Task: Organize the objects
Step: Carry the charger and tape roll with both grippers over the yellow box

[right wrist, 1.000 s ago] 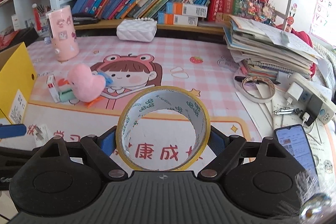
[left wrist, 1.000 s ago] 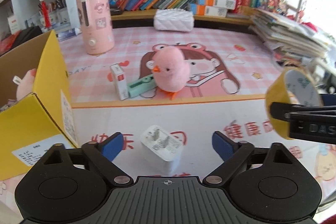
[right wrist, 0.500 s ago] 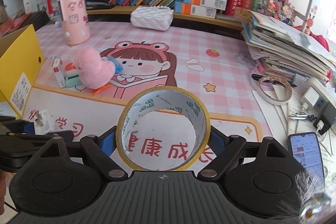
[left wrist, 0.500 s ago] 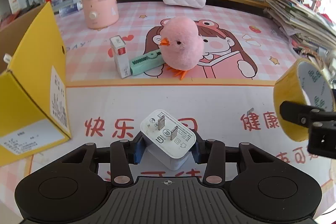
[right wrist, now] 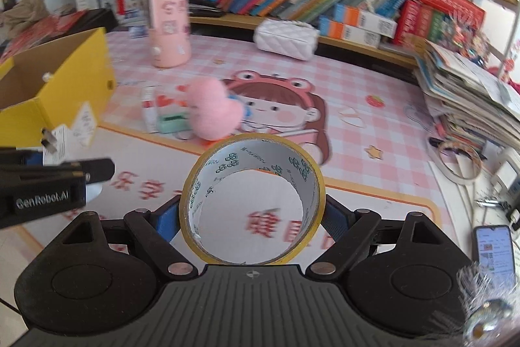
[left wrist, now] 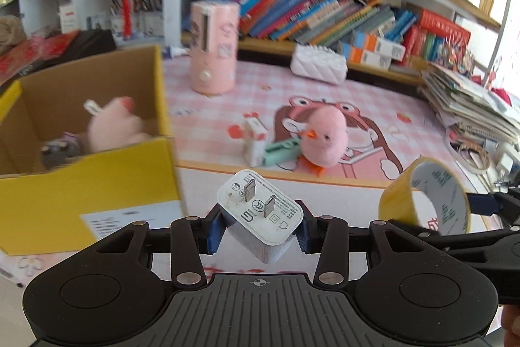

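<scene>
My left gripper (left wrist: pixel 258 231) is shut on a white plug charger (left wrist: pixel 260 210) and holds it above the mat, prongs up. My right gripper (right wrist: pixel 252 217) is shut on a yellow tape roll (right wrist: pixel 252 200), which also shows in the left wrist view (left wrist: pixel 425 195). An open yellow cardboard box (left wrist: pixel 84 178) stands at the left with a pink plush (left wrist: pixel 113 126) inside; in the right wrist view the box (right wrist: pixel 55 86) is at the far left. A pink chick plush (left wrist: pixel 325 135), a small red-white box (left wrist: pixel 255 139) and a green stapler-like item (left wrist: pixel 281 150) lie on the mat.
A pink cylinder (left wrist: pixel 213 47) and a white quilted pouch (left wrist: pixel 318 64) stand near the bookshelf. A stack of papers (right wrist: pixel 471 96), a tape ring (right wrist: pixel 458 161), a power strip and a phone (right wrist: pixel 494 252) lie at the right.
My left gripper closed on the charger and lifted it off the mat, turning left toward the box. My right gripper kept the tape roll and drifted left.
</scene>
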`<state>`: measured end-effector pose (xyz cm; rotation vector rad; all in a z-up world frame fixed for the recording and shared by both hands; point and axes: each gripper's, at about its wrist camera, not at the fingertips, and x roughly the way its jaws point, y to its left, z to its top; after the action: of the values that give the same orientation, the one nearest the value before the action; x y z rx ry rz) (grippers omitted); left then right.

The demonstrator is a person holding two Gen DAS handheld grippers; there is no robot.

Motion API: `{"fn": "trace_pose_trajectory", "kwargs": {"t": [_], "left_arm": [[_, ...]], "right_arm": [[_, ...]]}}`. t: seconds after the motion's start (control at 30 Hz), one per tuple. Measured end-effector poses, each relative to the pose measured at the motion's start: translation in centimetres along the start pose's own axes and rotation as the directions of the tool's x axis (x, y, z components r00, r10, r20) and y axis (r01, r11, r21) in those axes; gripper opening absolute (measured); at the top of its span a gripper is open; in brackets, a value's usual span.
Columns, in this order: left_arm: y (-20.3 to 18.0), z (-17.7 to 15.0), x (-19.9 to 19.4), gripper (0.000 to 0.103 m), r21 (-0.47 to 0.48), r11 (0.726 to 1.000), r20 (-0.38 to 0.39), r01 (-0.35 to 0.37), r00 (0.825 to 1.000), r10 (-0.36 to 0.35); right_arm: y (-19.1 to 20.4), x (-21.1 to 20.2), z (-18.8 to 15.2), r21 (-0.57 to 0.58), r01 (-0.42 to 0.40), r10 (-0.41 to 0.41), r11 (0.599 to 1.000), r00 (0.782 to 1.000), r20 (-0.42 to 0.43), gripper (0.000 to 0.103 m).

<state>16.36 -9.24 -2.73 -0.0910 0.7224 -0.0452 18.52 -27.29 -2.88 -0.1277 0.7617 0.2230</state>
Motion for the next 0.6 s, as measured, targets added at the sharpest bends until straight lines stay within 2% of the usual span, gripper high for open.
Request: {"fn": "trace_pose_trajectory", "kwargs": {"t": [0.27,0.6], "left_arm": [[5.3,-1.8,-4.2,0.042,-0.024,0.999,0.034,-0.034,0.999,0.034],[12.3,-4.7,-8.9,0.042,-0.058,0.995,0.018,-0.083,0.996,0.084]], "right_arm": [[6.5,-1.9,-0.3,-0.064,-0.054,0.055,0.996,0.998,0.015,0.085],[15.5,-4.3,-1.9,-0.116,-0.138,0.137,0.984,0.990,-0.010,0.085]]}}
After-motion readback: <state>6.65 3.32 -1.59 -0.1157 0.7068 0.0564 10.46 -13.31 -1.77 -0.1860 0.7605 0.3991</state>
